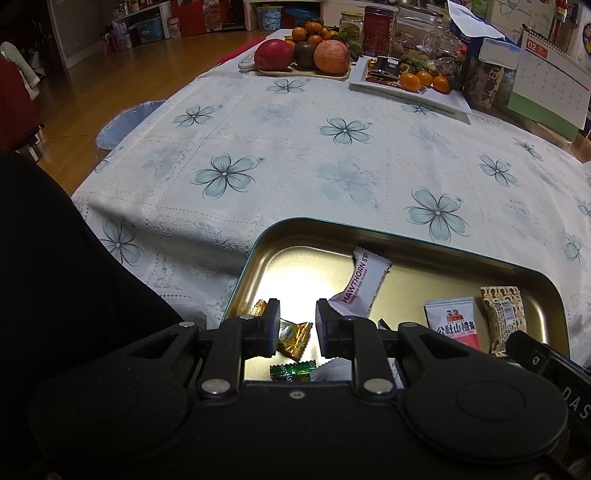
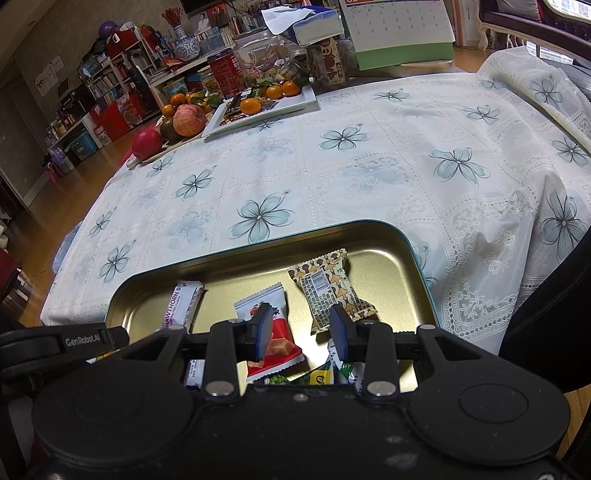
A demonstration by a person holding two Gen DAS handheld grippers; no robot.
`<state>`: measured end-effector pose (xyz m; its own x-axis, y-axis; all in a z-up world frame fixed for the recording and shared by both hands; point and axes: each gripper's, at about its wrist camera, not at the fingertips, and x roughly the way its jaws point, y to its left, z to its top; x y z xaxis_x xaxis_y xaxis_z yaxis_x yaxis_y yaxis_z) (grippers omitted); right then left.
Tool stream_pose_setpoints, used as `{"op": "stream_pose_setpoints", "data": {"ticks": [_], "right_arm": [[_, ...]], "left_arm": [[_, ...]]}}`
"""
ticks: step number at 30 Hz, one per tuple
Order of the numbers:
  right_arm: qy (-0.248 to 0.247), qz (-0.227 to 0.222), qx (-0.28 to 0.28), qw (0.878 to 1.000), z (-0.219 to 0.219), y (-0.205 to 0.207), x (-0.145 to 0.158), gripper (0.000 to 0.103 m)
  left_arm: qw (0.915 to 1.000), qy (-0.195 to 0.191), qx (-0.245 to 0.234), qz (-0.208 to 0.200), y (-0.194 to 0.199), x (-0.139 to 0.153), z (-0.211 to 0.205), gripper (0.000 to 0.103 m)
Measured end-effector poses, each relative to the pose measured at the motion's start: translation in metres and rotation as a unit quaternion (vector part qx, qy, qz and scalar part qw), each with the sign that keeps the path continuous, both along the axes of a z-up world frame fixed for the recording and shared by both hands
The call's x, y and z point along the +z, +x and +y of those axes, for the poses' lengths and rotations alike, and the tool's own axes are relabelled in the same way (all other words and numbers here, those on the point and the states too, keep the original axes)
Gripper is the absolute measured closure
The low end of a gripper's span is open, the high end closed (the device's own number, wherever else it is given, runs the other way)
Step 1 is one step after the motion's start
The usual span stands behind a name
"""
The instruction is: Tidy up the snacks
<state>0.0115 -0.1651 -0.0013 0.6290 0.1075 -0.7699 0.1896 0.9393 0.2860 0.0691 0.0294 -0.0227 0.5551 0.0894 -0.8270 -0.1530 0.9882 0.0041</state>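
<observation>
A gold metal tin (image 1: 406,236) (image 2: 258,254) with a teal rim lies on the flowered tablecloth at the near edge. In it lie a white hawthorn strip pack (image 1: 364,280) (image 2: 183,306), a red and white hawthorn pack (image 1: 452,323) (image 2: 275,343), a brown patterned pack (image 1: 502,317) (image 2: 332,288), a gold candy (image 1: 293,338) and a green candy (image 1: 293,371). My left gripper (image 1: 297,326) is open and empty above the tin's left part, over the gold candy. My right gripper (image 2: 301,332) is open and empty above the red and white pack.
At the table's far side stand a board of apples (image 1: 306,55) (image 2: 177,122), a white tray with tangerines (image 1: 410,83) (image 2: 262,103), jars (image 1: 376,27), a desk calendar (image 1: 546,88) (image 2: 399,33) and a tissue box. A blue stool (image 1: 125,123) stands left of the table.
</observation>
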Motion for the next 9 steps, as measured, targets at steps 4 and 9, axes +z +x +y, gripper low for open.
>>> {"op": "stream_pose_setpoints", "data": {"ticks": [4,9], "right_arm": [[0.000,-0.001,0.001,1.000,-0.0014,-0.0003,-0.0003,0.066],[-0.001,-0.002,0.001,1.000,-0.0017,-0.0003,-0.0002,0.066]], "left_arm": [[0.9997,0.020,-0.003,-0.014,-0.0025,0.0025,-0.0037,0.073],[0.9997,0.021,-0.002,-0.014,-0.0019,0.0023,-0.0028,0.073]]}}
